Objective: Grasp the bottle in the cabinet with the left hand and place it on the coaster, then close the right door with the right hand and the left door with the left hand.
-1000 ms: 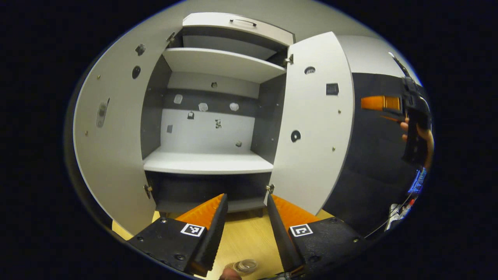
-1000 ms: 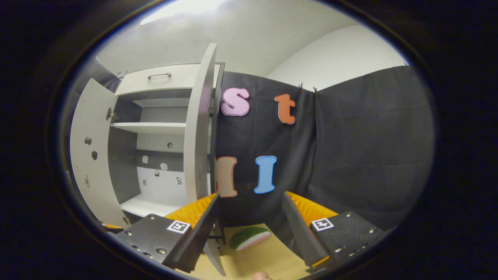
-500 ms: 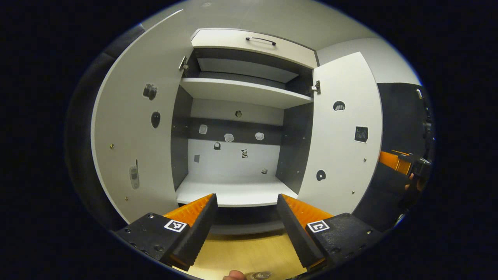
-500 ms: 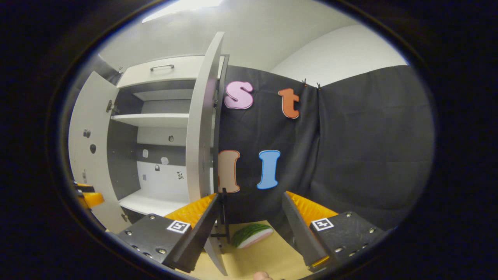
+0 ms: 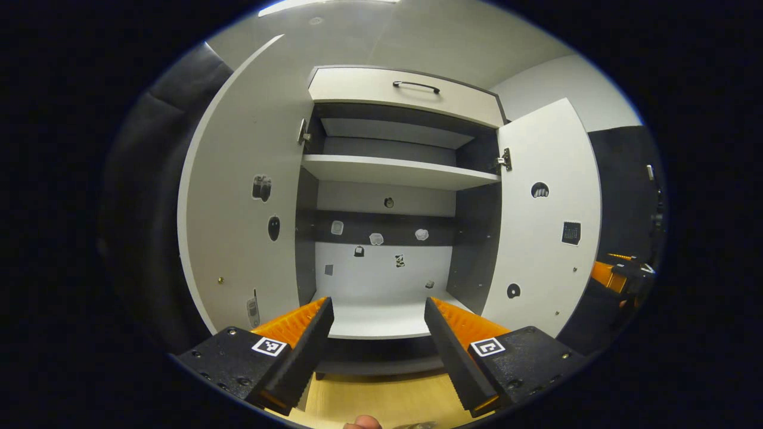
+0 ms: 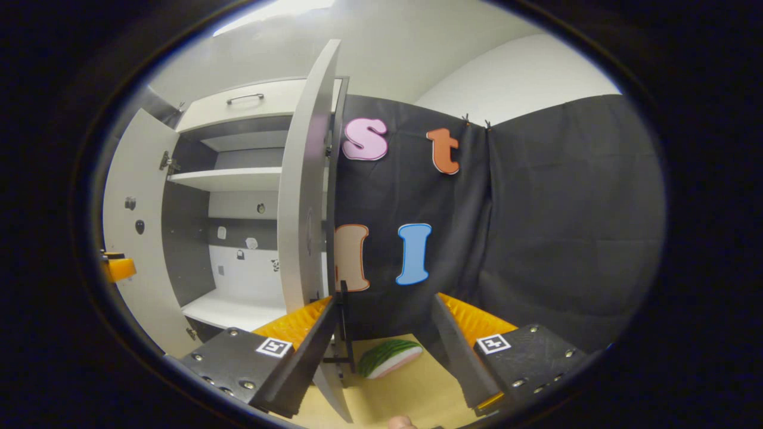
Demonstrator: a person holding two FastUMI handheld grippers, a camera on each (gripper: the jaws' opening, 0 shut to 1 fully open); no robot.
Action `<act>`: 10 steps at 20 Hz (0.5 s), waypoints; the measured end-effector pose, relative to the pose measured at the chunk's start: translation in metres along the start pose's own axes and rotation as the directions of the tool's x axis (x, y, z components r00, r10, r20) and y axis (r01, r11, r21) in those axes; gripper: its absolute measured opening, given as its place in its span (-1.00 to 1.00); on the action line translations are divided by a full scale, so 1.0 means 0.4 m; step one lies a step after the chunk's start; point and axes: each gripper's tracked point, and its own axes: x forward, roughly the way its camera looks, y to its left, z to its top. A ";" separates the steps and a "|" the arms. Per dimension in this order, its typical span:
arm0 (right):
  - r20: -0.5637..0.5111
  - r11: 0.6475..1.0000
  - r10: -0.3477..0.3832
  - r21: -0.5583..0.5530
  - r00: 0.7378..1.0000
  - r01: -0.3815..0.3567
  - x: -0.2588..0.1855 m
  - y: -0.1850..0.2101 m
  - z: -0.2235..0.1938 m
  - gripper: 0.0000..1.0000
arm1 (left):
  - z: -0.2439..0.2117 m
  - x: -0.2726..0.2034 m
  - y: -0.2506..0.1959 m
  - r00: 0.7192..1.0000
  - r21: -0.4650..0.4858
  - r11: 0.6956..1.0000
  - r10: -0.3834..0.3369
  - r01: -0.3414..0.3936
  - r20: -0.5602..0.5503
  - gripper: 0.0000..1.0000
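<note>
The cabinet (image 5: 381, 238) stood bare-shelved, both doors open. Left tongs (image 5: 377, 351) and right tongs (image 6: 381, 351) gaped empty. The bottle's place was unclear; both doors remained to close.

A watermelon slice (image 6: 390, 358) lies on the tabletop (image 6: 411, 393) between the fingers in the right gripper view, nearer the left one, green rind up and pale side toward the camera. In the left gripper view, bare tabletop (image 5: 381, 398) shows low between the fingers. A drawer (image 5: 405, 98) with a dark handle (image 5: 416, 86) sits high above the fingers, and small stickers (image 5: 376, 239) dot the back panel above the fingertips.
</note>
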 end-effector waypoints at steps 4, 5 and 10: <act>0.000 1.000 -0.005 -0.007 1.000 0.005 -0.003 0.003 0.000 0.92 | 0.004 -0.001 0.023 1.000 -0.011 1.000 0.022 -0.022 0.004 0.84; -0.001 1.000 -0.004 -0.003 1.000 0.004 -0.003 0.007 0.000 0.92 | 0.004 0.000 0.029 1.000 -0.008 1.000 0.028 -0.028 0.003 0.84; -0.002 1.000 0.016 0.001 1.000 -0.016 -0.005 0.024 0.001 0.92 | 0.017 -0.010 0.044 0.999 -0.014 0.999 0.041 -0.041 0.012 0.93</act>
